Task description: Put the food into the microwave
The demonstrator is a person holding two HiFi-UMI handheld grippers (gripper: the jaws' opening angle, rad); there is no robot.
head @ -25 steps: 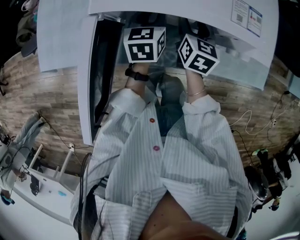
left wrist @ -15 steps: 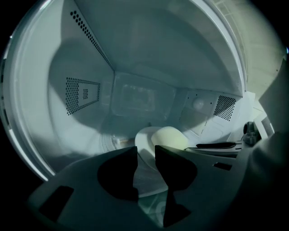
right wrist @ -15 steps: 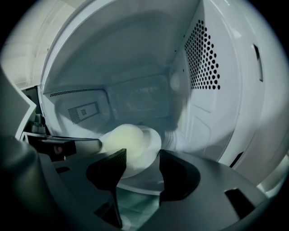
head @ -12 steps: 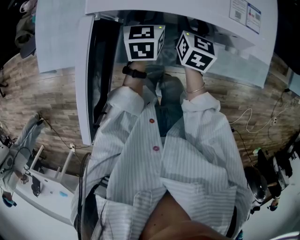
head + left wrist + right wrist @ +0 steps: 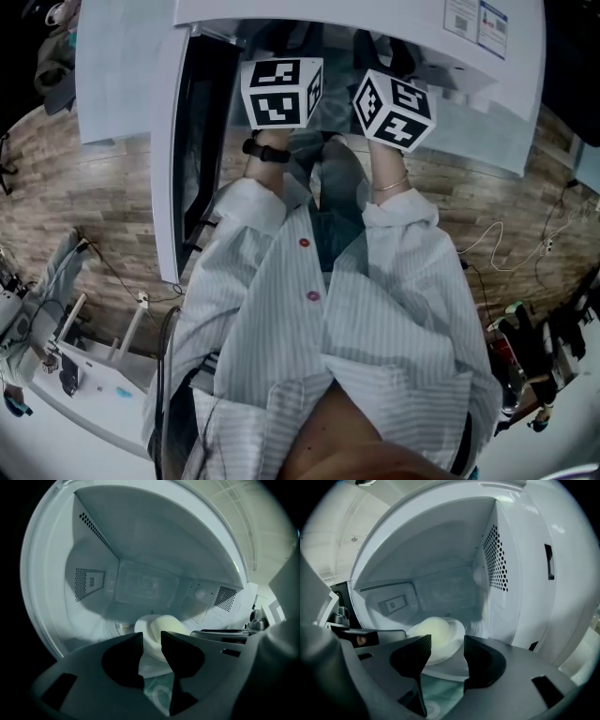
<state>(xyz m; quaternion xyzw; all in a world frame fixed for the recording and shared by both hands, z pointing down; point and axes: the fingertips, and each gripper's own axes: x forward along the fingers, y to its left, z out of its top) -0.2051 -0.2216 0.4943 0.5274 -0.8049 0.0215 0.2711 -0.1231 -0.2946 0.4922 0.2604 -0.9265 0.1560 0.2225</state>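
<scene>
Grippers have backed slightly out of the microwave (image 5: 140, 550). Left gripper (image 5: 151, 637) fingers stand narrowly apart, right gripper (image 5: 447, 641) wider, both empty. Plate (image 5: 142, 628) with bun (image 5: 168, 624) rests inside at twelve o'clock; closing the door (image 5: 122, 84) likely remains.

Wood-plank floor (image 5: 94, 211) — a white cable (image 5: 494, 226) trails across it at right.

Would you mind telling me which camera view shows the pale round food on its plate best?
The right gripper view: the pale food looks largest and brightest there, on its plate inside the microwave. The left gripper view shows it dimmer, with its lower edge behind a jaw. The head view hides it under the microwave's top.
</scene>
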